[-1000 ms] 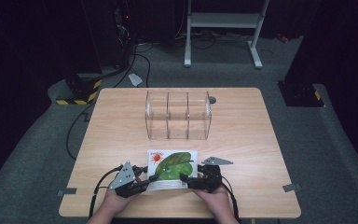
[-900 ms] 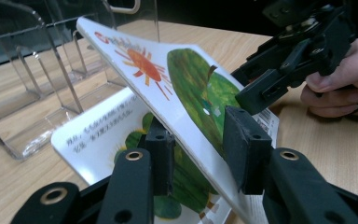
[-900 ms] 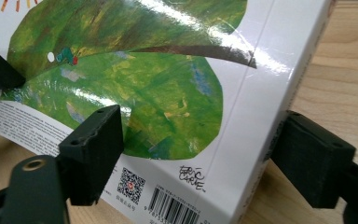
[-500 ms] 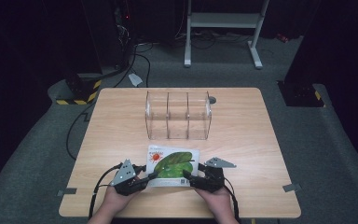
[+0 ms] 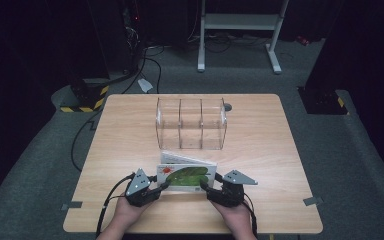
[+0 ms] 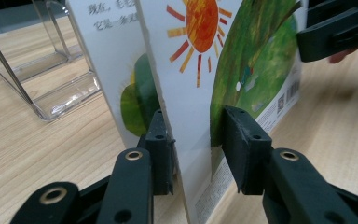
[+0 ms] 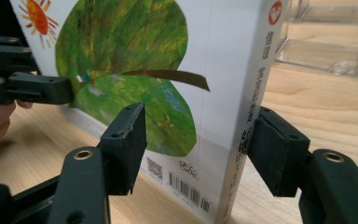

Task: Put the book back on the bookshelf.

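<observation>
Closing our right gripper (image 7: 196, 149) fingers around the picture book's (image 5: 187, 175) spine end without pressing yet, we clamp its cover in our left gripper (image 6: 193, 149); it stands just before the clear organizer (image 5: 191, 124), nearly ready to lift.

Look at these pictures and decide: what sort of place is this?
Probably a recording lab or studio: a lone light wooden table on grey carpet, dark surroundings, loose black floor cables, and a yellow-and-black striped floor cover.

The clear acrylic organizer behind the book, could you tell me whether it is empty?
Empty: the organizer shows only bare wood through its three compartments.
</observation>
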Demonstrator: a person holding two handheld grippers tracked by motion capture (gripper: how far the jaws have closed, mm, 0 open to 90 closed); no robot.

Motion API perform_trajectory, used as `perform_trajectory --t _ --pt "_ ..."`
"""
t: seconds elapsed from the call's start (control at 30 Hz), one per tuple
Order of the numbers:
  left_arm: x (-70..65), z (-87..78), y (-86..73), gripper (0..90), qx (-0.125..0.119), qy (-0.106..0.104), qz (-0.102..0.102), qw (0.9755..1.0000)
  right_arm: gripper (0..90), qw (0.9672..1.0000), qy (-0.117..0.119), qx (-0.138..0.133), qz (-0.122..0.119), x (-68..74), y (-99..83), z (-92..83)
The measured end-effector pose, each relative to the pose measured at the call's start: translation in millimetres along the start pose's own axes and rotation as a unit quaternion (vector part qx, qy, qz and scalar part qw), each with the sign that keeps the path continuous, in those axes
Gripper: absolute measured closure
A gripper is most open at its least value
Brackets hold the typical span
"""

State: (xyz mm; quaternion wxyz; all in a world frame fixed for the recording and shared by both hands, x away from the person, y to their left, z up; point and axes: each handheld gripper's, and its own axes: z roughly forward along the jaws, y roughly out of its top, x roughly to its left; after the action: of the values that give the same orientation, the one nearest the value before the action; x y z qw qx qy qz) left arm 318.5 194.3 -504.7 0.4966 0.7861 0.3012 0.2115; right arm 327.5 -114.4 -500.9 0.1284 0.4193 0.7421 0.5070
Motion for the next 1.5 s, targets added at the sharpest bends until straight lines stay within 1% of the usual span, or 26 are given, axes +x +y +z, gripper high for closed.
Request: perform_trajectory --t 0.03,0.23,0.33,0.5,0.63,0.8,0.9,0.97,1.07,1.13,1.17,1.23,1.3,1.33,1.37,1.4,1.5 --pt "0.0 1.1 -0.2 63.9 0.000 0.000 0.001 1.0000 39.5 1.0000 -0.005 0.000 -0.004 0.8 0.0 -0.5" --pt "-1.5 4.8 -1.2 62.7 0.000 0.011 0.005 0.9999 39.5 0.9999 -0.012 -0.003 -0.012 0.0 0.6 0.6" --pt "-2.6 5.0 -1.6 62.0 -0.001 0.013 0.006 0.9999 39.5 0.9997 -0.019 -0.005 -0.016 2.0 0.4 1.1" --pt "-3.5 7.0 -3.0 60.2 0.002 0.022 0.020 0.9995 39.9 0.9996 -0.021 -0.005 -0.020 3.7 0.9 0.2" --pt "-3.2 11.2 -3.1 58.6 0.003 0.027 0.026 0.9993 40.0 0.9992 -0.028 -0.007 -0.027 4.3 0.6 -0.7" --pt "-4.2 15.1 -3.5 57.3 0.005 0.030 0.026 0.9992 39.9 0.9990 -0.032 -0.010 -0.031 3.2 0.1 -1.9" --pt "-5.2 15.0 -4.0 56.6 0.009 0.031 0.032 0.9990 39.6 0.9991 -0.029 -0.011 -0.028 3.2 -1.4 -2.9" --pt "-4.8 14.8 -4.0 56.3 0.008 0.029 0.030 0.9991 39.6 0.9992 -0.025 -0.011 -0.029 2.2 -1.5 -3.3" --pt "-6.2 13.5 -4.1 55.8 0.007 0.029 0.035 0.9990 39.5 0.9994 -0.021 -0.012 -0.025 1.0 -1.9 -4.0" --pt "-6.5 11.8 -4.5 55.4 0.008 0.027 0.037 0.9989 39.2 0.9993 -0.019 -0.013 -0.031 1.2 -2.4 -4.2" --pt "-6.6 10.5 -4.6 55.0 0.005 0.028 0.037 0.9989 39.0 0.9992 -0.019 -0.013 -0.032 1.8 -2.3 -4.6" --pt "-5.5 6.5 -3.7 55.2 -0.003 0.024 0.028 0.9993 38.9 0.9994 -0.018 -0.010 -0.029 2.6 -2.0 -5.7" --pt "-5.0 1.6 -2.3 55.2 -0.014 0.021 0.024 0.9994 39.4 0.9993 -0.014 -0.014 -0.032 3.3 -2.0 -7.4" --pt "-4.7 0.3 -2.0 56.0 -0.016 0.019 0.024 0.9994 39.2 0.9992 -0.011 -0.015 -0.036 4.3 -1.9 -8.2" --pt "-4.6 -0.1 -1.9 55.6 -0.016 0.021 0.025 0.9993 39.5 0.9989 -0.007 -0.016 -0.042 5.3 -1.6 -8.4" --pt "-4.0 -0.5 -1.9 55.3 -0.016 0.021 0.022 0.9994 39.1 0.9986 -0.010 -0.016 -0.049 6.6 -1.1 -8.3" --pt "-4.2 -1.7 -2.7 52.9 -0.015 0.022 0.019 0.9995 38.0 0.9987 -0.008 -0.016 -0.047 7.7 -1.0 -8.1"
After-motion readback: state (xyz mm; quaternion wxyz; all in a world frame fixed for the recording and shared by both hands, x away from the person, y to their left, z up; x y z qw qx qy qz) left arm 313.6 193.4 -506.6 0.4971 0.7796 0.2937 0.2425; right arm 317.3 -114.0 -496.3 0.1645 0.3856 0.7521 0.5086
